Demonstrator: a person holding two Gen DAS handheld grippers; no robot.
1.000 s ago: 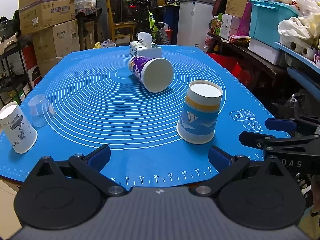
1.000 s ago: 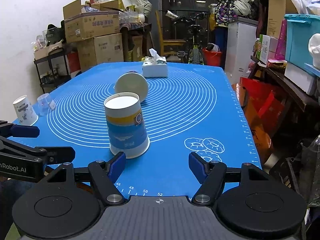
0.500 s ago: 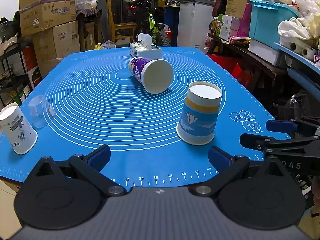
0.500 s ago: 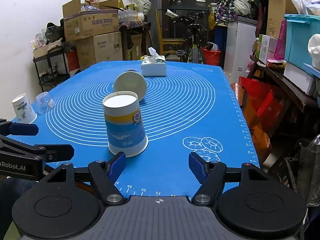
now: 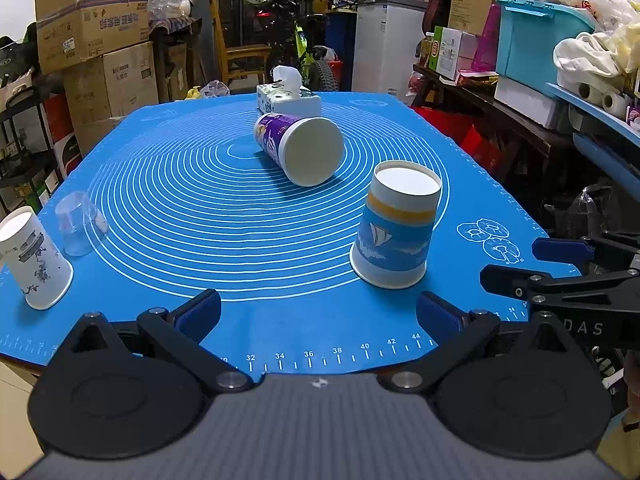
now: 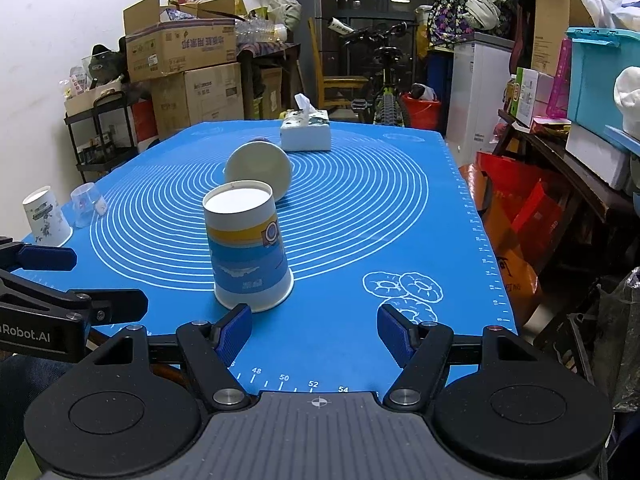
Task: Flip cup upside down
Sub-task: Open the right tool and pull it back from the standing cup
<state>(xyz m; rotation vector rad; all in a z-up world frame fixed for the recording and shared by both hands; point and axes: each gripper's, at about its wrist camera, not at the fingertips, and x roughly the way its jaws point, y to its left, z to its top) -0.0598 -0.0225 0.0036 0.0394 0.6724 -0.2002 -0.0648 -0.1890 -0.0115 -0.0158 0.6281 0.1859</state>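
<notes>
A blue-and-white paper cup [image 5: 394,230] stands upside down on the blue mat [image 5: 224,216]; it also shows in the right wrist view [image 6: 248,256]. A purple cup [image 5: 300,148] lies on its side mid-mat, its base facing me; the right wrist view shows it too [image 6: 259,172]. My left gripper [image 5: 318,314] is open and empty at the mat's near edge. My right gripper [image 6: 314,330] is open and empty, just short of the blue cup and to its right.
A white patterned cup [image 5: 34,260] and a clear plastic cup [image 5: 80,222] stand upside down at the mat's left edge. A tissue box [image 5: 288,98] sits at the far end. Boxes [image 5: 92,20] and shelves [image 5: 540,92] crowd both sides.
The right gripper has edged slightly closer to the blue cup. The left gripper and all cups have stayed where they were.
</notes>
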